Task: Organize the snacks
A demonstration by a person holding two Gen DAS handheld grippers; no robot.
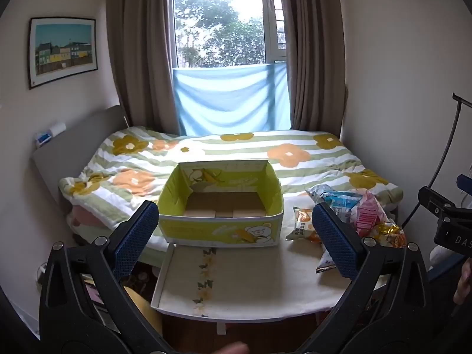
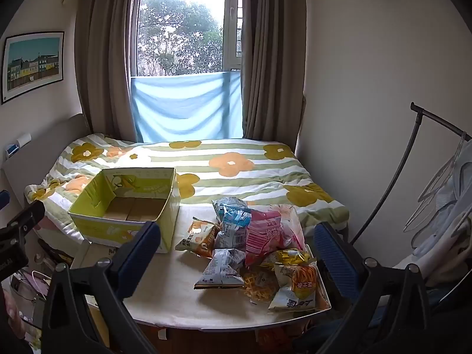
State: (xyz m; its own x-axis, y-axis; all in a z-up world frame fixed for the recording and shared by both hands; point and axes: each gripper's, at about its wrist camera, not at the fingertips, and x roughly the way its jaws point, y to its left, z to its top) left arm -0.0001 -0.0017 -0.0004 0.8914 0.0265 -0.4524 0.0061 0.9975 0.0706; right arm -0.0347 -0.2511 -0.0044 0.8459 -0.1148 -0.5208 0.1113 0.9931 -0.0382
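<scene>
A yellow-green cardboard box point(image 1: 221, 230) point(image 2: 124, 227) with a bear print stands open on the far left of a small white table point(image 1: 250, 283) point(image 2: 174, 289); only its brown bottom shows inside. A heap of snack bags point(image 2: 253, 244) point(image 1: 354, 212) lies on the table's right: a pink bag point(image 2: 268, 233), a blue-white bag point(image 2: 233, 221), an orange one point(image 2: 200, 236) and a yellow noodle bag point(image 2: 298, 286). My left gripper point(image 1: 236, 239) is open, hovering before the box. My right gripper point(image 2: 236, 256) is open, back from the heap, holding nothing.
Behind the table lies a bed with a flowered, striped quilt point(image 1: 224, 153) point(image 2: 236, 171), then a curtained window. A black clothes rack with hangers point(image 2: 436, 183) stands at the right. Cluttered floor shows at the left point(image 2: 26, 289). The other gripper's body shows at the right edge point(image 1: 448, 224).
</scene>
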